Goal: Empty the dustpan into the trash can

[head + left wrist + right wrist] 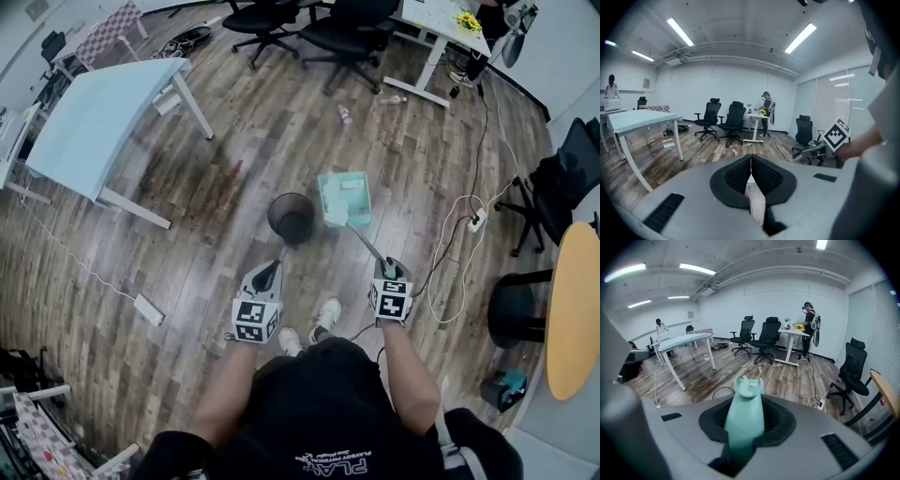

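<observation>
Dustpan [344, 199] handle clamped between right gripper [390, 275] fingers [781, 422]; pan beside trash can [292, 236].

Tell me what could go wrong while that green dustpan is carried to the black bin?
1. The dustpan sits far out on a long handle gripped only by the right tool; it could tilt and spill its scraps early.
2. The mouth of the trash can looks no wider than the pan, so scraps may miss.
3. A white cable loops on the floor nearby: a trip hazard.
</observation>
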`<state>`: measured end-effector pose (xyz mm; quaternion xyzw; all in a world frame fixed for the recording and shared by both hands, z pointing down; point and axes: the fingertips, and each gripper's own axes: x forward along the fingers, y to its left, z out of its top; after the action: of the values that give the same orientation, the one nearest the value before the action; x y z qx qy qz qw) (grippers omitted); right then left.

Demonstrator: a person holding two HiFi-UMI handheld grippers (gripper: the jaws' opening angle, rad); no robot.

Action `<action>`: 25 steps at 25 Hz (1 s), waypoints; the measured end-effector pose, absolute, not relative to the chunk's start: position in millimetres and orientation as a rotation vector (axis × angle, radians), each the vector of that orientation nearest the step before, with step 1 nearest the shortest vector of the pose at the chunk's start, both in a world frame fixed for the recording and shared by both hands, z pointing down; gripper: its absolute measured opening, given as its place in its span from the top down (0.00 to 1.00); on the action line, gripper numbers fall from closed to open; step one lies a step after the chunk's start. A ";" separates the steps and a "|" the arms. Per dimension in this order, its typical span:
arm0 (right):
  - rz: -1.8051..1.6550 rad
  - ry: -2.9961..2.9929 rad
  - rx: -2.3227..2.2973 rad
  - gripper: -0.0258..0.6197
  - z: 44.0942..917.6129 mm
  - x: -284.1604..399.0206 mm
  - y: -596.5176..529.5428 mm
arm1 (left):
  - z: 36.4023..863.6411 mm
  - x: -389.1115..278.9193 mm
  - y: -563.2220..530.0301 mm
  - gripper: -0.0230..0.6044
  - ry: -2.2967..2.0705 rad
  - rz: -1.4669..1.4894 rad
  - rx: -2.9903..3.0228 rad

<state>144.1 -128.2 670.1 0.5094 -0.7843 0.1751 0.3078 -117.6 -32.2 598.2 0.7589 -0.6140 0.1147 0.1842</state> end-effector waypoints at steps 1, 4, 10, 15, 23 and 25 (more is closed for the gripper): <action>0.455 -2.077 1.340 0.81 668.9 141.6 -126.4 | 598.1 -119.5 -27.8 0.93 -1.735 0.323 2.137; 0.410 -2.088 1.302 0.81 664.8 132.4 -123.1 | 597.5 -124.2 -18.3 0.93 -1.745 0.315 2.129; 0.294 -2.102 1.232 0.81 653.8 116.7 -118.9 | 598.9 -130.3 -1.8 0.93 -1.757 0.289 2.108; 0.212 -2.090 1.169 0.81 650.2 104.5 -116.7 | 597.3 -140.1 7.4 0.93 -1.775 0.275 2.097; 0.069 -2.071 1.069 0.81 646.7 86.9 -120.5 | 598.4 -156.3 15.3 0.93 -1.801 0.265 2.072; 0.031 -2.064 1.040 0.81 647.7 81.3 -119.7 | 599.1 -160.2 17.6 0.93 -1.805 0.263 2.068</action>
<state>81.3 -119.7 647.7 0.4118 -0.8172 0.0121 0.4030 -160.2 17.6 599.1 0.7362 -0.6425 0.0937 0.1911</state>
